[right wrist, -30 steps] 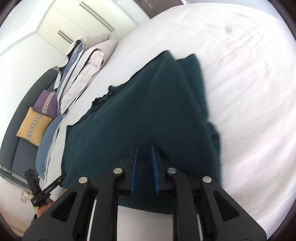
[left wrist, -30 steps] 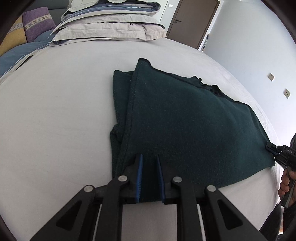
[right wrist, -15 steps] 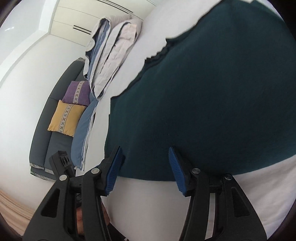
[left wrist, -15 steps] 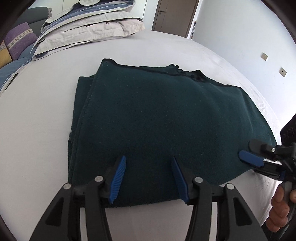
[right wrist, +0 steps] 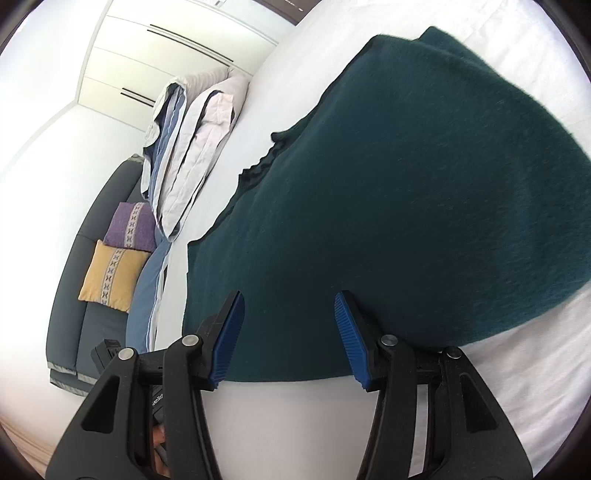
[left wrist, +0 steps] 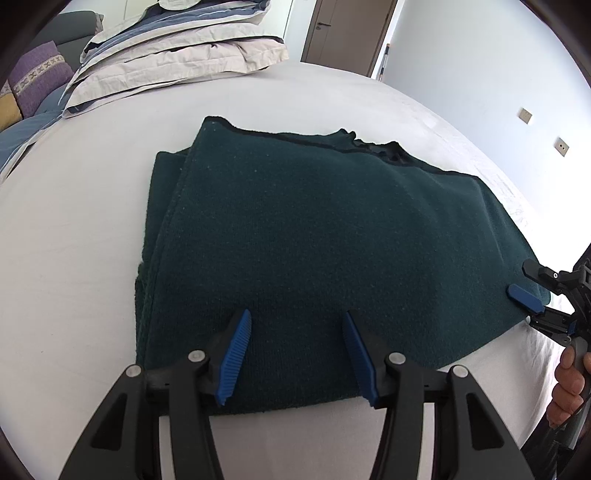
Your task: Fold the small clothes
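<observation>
A dark green knit garment lies folded flat on the white bed, with a second layer showing along its left edge. It also shows in the right wrist view. My left gripper is open and empty, its jaws spread above the garment's near edge. My right gripper is open and empty over the garment's other near corner. It shows in the left wrist view at the far right, at the garment's right corner.
Stacked pillows and folded bedding lie at the far end of the bed. A grey sofa with purple and yellow cushions stands beside the bed. A brown door is beyond.
Both grippers were shut on the garment's near edge a second ago. They have opened, let it go and drawn back slightly. The garment now lies flat.
</observation>
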Motion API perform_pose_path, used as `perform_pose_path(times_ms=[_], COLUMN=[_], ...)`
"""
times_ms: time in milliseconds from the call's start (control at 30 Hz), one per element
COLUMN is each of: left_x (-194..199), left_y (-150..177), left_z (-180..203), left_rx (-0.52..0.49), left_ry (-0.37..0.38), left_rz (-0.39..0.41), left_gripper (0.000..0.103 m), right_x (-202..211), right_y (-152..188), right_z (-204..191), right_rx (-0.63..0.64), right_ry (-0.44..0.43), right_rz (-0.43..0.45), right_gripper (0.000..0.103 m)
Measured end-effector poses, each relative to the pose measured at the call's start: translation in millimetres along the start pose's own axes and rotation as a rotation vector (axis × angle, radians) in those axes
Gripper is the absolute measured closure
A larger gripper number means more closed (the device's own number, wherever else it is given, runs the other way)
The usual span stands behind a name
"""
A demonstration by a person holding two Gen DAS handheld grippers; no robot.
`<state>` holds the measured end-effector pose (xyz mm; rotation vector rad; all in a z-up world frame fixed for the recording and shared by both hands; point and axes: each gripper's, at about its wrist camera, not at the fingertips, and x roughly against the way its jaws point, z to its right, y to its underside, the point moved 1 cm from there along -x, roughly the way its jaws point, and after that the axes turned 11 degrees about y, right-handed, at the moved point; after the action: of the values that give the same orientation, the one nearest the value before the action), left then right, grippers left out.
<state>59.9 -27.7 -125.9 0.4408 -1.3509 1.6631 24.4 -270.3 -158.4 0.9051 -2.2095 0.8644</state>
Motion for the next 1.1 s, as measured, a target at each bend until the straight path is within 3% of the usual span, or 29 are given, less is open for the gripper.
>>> perform_pose_path(times_ms=[233,400,533,700,867,1100], left_x=[6.2,29.2,42.1,39.7,22.5,-11.0], left_y=[-5.7,-11.0,-14.4,-14.4,-22.4,-49.8], left_z=[-7.9,-27.6,-60.7,-109.4,-143.4,-148.7], left_rx=[0.041,0.111,0.225,0.424,0.563,0.573], left_ry=[0.037,0.073,0.113,0.247,0.419,0.515], left_rz=[0.022,0.105,0.144,0.143,0.123,0.039], left_gripper=[0.048,0.037,0.035,0.035,0.035,0.035], right_x=[37.8,49.9,48.3,44.9,37.7,13.9], right_y=[-12.2,-11.3,-9.2,-3.5,-0.1,-5.5], right_z=[19.0,3.8,-20.7,-39.1,-53.1,-81.9], right_rx=[0.009,0.102,0.185,0.249,0.256,0.236], right_ry=[0.060,0.099,0.107,0.093,0.027,-0.121], right_rz=[0.087,0.121,0.122,0.107,0.077,-0.015], right_gripper=[0.051,0.051,0.051,0.051,0.051,0.051])
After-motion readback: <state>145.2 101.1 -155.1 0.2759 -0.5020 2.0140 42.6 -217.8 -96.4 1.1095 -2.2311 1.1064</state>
